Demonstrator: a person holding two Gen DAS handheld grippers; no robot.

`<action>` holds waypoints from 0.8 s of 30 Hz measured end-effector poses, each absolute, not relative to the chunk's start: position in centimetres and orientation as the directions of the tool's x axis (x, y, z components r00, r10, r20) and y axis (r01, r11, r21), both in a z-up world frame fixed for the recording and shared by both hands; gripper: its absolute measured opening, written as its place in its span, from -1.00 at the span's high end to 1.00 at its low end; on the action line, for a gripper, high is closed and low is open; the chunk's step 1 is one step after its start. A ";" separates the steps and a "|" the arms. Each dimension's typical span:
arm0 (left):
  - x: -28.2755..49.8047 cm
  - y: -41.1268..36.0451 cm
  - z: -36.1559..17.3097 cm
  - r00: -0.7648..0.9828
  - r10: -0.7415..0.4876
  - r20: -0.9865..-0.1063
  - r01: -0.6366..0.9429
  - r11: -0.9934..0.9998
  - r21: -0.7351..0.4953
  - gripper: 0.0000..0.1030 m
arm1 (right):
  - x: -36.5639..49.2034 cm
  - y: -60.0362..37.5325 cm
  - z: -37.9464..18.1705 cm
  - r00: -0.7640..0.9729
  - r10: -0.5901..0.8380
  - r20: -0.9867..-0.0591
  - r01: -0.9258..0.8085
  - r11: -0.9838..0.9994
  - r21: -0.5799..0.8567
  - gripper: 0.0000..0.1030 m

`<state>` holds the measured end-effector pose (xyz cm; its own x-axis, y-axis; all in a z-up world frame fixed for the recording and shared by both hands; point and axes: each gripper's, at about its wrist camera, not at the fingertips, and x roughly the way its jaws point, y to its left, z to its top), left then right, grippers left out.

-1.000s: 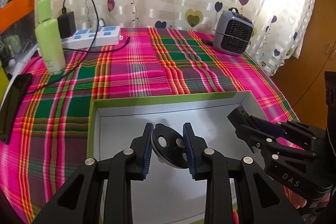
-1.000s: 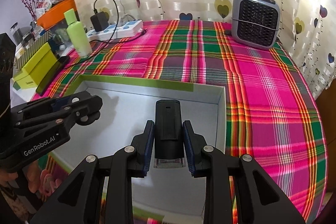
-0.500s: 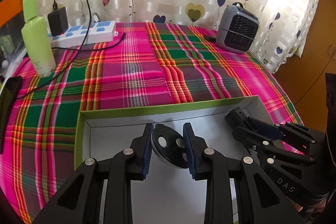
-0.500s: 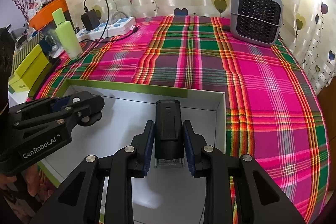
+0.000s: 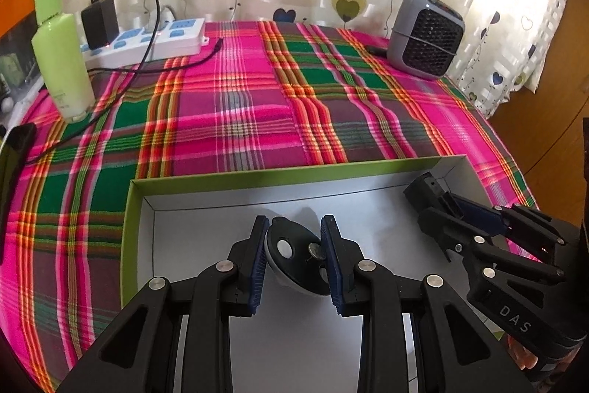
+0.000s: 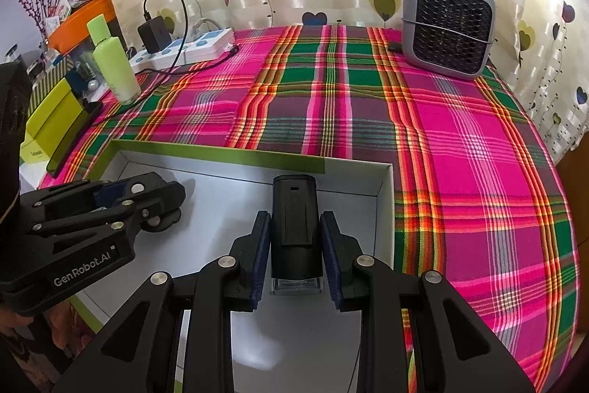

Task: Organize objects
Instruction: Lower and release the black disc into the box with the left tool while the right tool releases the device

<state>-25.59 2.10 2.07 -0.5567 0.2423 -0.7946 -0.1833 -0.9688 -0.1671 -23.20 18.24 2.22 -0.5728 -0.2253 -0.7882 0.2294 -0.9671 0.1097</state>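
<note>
Left wrist view first: the left gripper (image 5: 294,245) pinches a round black disc (image 5: 298,256) between its blue pads, same grip as a second ago. What's changed is the backdrop. The box (image 5: 127,231) with the green rim and white floor has slid toward the bottom of the frame compared to a second back, and more plaid tablecloth (image 5: 235,105) shows beyond it, so the camera has moved forward or tipped up a bit. The disc hangs over the white floor, near the far wall; whether it touches the bottom, can't tell. The right gripper (image 5: 434,205) pokes in from the right side, over the same box.

Right wrist view: the right gripper (image 6: 294,245) is clamped on a black block (image 6: 294,220) with a clear base at its near end, held lengthwise. Grip unchanged here too, but the far wall of the box (image 6: 383,220) sits lower in frame than before, and the block points at the far right corner. The left gripper (image 6: 158,205) shows at the left with the disc tucked in it.

So both items look to be heading into the box, neither let go yet. Heater (image 6: 447,35), green bottle (image 6: 114,65) and power strip (image 6: 184,50) sit well apart from all this.
</note>
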 end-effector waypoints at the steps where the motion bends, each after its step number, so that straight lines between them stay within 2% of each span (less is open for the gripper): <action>1: -25.6 2.1 2.1 -0.558 0.235 -0.796 -0.181 -0.970 -0.160 0.48 | -23.2 18.2 2.2 -0.572 -0.227 -0.788 0.231 -0.967 0.110 0.45; 24: -25.6 2.0 2.1 -0.558 0.237 -0.795 -0.186 -0.970 -0.158 0.41 | -23.6 17.8 2.0 -0.579 -0.216 -0.786 0.234 -0.968 0.094 0.45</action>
<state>-25.58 1.97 2.10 -0.5578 0.2370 -0.7954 -0.1860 -0.9697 -0.1585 -23.60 17.79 1.96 -0.5787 -0.2161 -0.7864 0.2342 -0.9677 0.0935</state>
